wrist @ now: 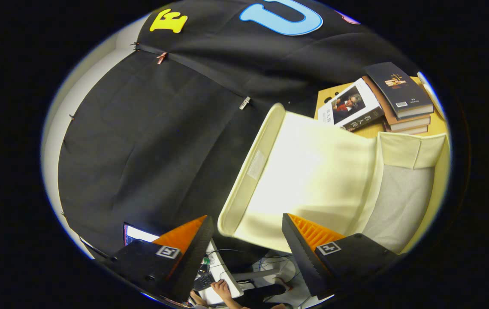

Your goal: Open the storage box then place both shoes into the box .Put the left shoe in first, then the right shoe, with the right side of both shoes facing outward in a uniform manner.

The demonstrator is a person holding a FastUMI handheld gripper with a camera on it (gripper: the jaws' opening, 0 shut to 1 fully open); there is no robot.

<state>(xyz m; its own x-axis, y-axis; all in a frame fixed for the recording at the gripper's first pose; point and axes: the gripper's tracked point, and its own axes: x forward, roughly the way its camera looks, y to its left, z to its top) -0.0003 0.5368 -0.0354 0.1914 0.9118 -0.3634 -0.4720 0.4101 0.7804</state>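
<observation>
In the gripper view, the gripper (244, 240) is seen with its fingers spread apart and nothing pressed between them. The raised lid (296, 171) of the cream storage box (403, 201) is found just ahead of the fingers, its lower corner between the tips. Stacked books (394, 103) are seen on a wooden table (369, 129) beyond the box. A person's hand (222, 288) is seen at a keyboard (203, 282) below the fingers.
</observation>
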